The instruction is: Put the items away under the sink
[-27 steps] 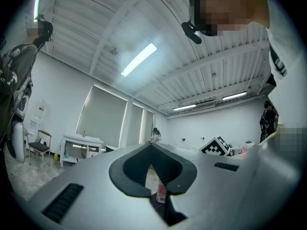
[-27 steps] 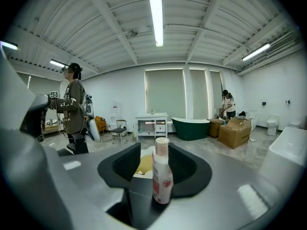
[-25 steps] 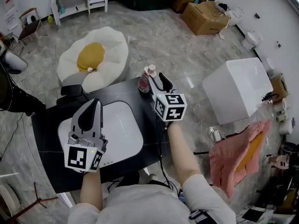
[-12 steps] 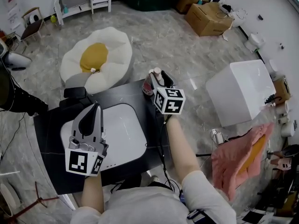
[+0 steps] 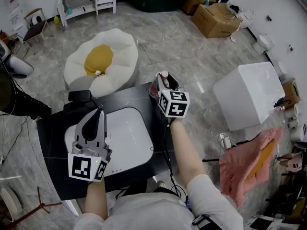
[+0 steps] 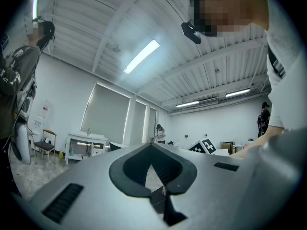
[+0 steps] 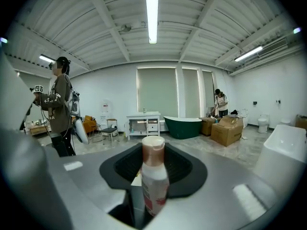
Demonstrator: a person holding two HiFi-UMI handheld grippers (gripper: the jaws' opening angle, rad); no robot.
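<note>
The white plastic bottle with a pinkish-brown cap [image 7: 152, 176] stands upright, long axis vertical, clamped low on its body by our right gripper [image 5: 163, 83] over the far right corner of the black tabletop [image 5: 53, 138]. We cannot tell whether its base rests there. Our left gripper [image 5: 97, 115], jaws together on nothing, hovers over the white sink basin [image 5: 129, 138], well apart from the bottle. We judge the right hand must bring it round the tabletop edge and down, with the egg-shaped floor cushion [image 5: 98, 61] beyond and a white boxy unit [image 5: 249, 95] to the right.
</note>
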